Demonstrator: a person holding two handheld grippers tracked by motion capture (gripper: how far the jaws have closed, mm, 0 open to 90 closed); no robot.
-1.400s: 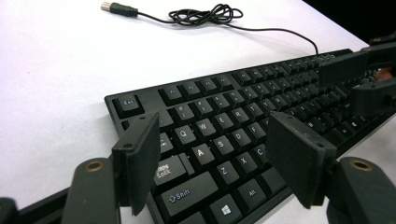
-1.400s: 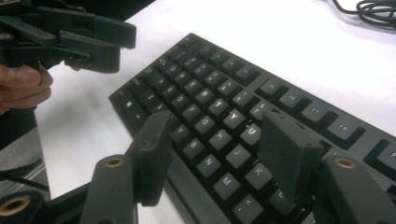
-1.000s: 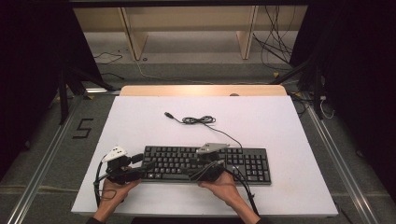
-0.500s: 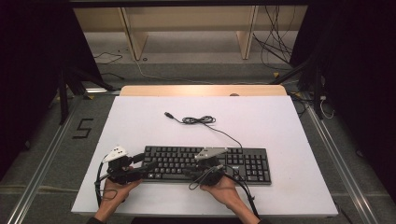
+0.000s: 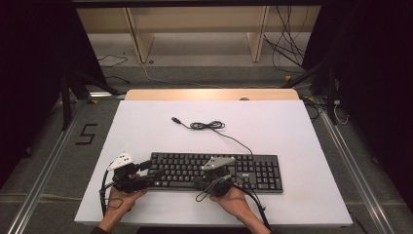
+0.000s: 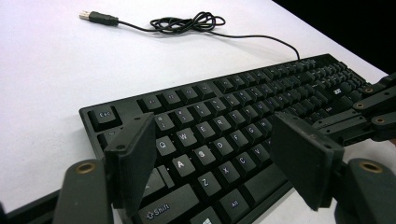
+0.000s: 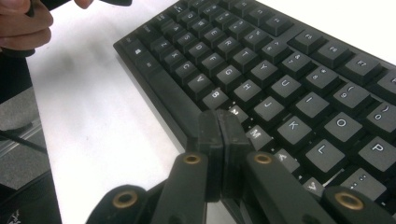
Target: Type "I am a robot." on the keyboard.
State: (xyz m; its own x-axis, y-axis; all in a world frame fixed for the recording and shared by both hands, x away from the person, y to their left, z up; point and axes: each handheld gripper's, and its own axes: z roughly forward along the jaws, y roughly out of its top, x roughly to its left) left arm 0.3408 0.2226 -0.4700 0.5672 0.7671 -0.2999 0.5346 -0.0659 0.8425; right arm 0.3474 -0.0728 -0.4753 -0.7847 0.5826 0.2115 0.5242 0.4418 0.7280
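A black keyboard [image 5: 216, 171] lies flat on the white desk [image 5: 292, 131], near the desk's front edge and square to it, with its number pad at the right end. Its thin cable [image 5: 209, 126] runs back from the keyboard's rear edge, bunches into a loose coil behind the keyboard, and ends in a plug [image 6: 98, 17] lying on the desk beyond the coil.

The left gripper [image 5: 148, 173] sits at the keyboard's left end, held low in the person's left hand [image 5: 122, 200]. In the left gripper view its fingers [image 6: 133, 158] stand wide apart with nothing between them, poised over the keyboard's left-hand letter keys; whether they touch the keys is hard to judge from this angle.

The right gripper [image 5: 204, 183] is at the keyboard's front edge, about midway along it, in the person's right hand [image 5: 234, 200]. Its fingers [image 7: 217, 135] have just been closing and now meet pad against pad, empty, with their tips over the front row of keys by the space bar, close to the N and M keys.
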